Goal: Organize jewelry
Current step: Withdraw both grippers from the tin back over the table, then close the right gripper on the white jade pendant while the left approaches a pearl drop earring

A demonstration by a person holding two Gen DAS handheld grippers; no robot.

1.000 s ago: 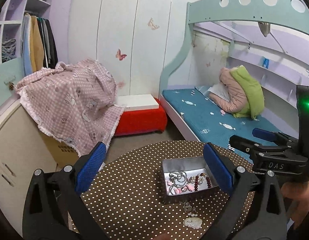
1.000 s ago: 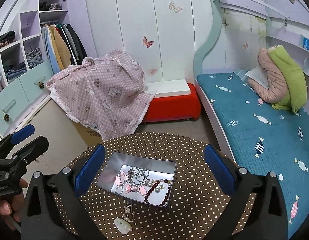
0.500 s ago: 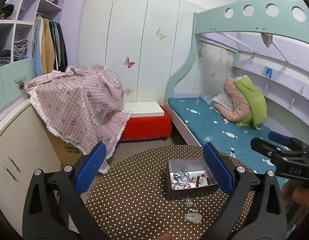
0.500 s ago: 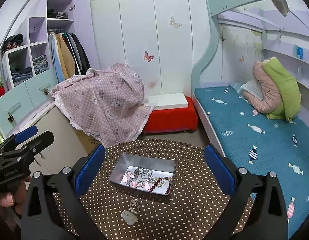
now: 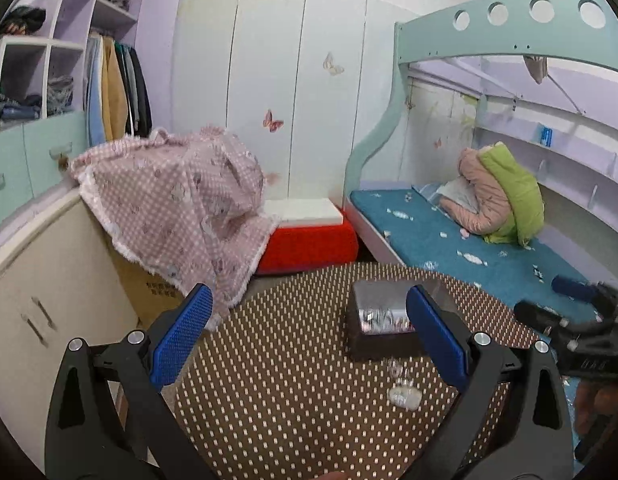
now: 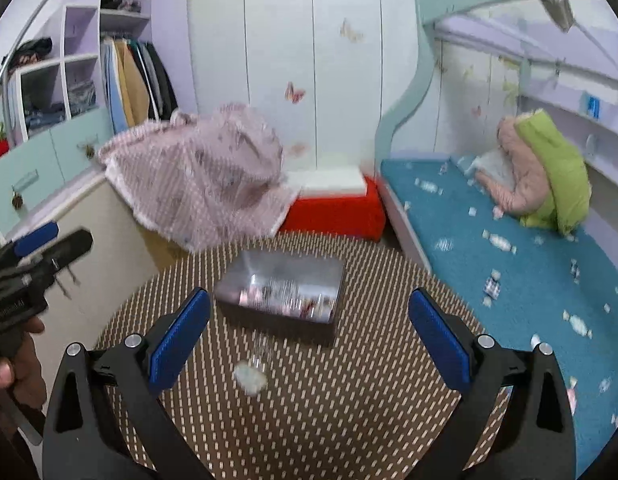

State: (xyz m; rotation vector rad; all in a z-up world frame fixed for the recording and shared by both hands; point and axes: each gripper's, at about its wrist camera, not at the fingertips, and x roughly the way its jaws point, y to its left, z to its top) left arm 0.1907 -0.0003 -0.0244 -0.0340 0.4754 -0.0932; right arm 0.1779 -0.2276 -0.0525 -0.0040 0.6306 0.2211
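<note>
Now, our jaws: both grippers, left (image 5: pixel 305 336) and right (image 6: pixel 309 334), wide open, empty
Tin (image 6: pixel 285 280): frame centre
Table (image 6: pixel 349 420): our bare room, lower frame

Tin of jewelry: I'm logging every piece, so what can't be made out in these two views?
- Pieces inside the tin: motion-blurred in the right wrist view.
- Left wrist view: the tin's right part is hidden behind the hand-held gripper's finger.
- Pendant on the table: blurred.
</note>
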